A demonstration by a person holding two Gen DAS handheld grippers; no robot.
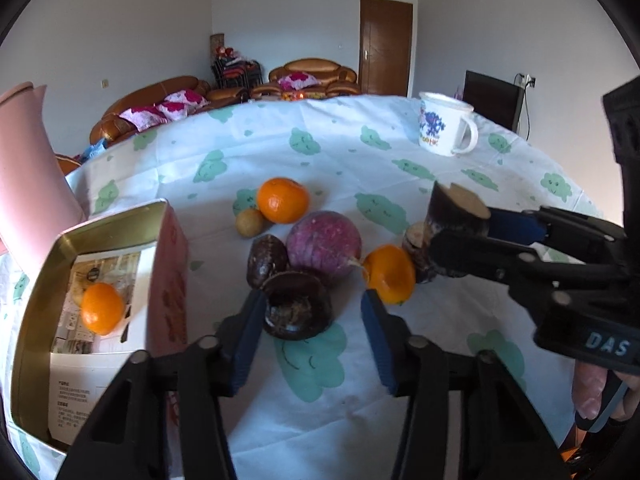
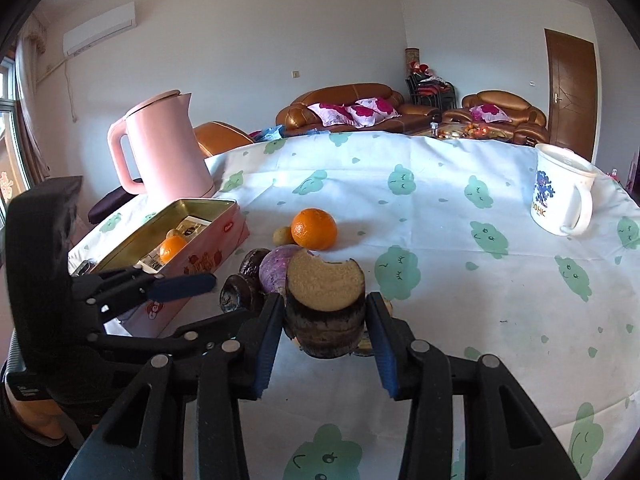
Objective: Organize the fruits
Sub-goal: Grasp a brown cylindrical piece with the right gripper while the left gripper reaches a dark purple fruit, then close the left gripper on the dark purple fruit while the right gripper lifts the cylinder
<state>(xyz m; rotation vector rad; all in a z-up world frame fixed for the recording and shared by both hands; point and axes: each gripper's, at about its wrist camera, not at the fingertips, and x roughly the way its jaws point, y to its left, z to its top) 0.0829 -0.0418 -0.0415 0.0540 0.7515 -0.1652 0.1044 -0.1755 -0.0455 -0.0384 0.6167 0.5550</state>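
Note:
My left gripper (image 1: pixel 313 340) is open around a dark brown round fruit (image 1: pixel 298 306) on the cloth. Its left pad touches the fruit and its right pad stands clear of it. My right gripper (image 2: pixel 324 320) is shut on a short sugarcane piece (image 2: pixel 326 304) with dark skin and a pale cut face, held just above the table; the cane (image 1: pixel 456 208) also shows at the right of the left wrist view. Behind lie a purple round vegetable (image 1: pixel 324 244), two oranges (image 1: pixel 283 200) (image 1: pixel 390 274), a second dark fruit (image 1: pixel 266 258) and a small tan fruit (image 1: pixel 250 222).
An open pink tin (image 1: pixel 168 280) stands at the left with an orange (image 1: pixel 102 308) inside on paper. A pink kettle (image 2: pixel 168 152) stands behind the tin. A white printed mug (image 2: pixel 560 196) sits at the far right. A second cane piece (image 1: pixel 414 240) rests beside the near orange.

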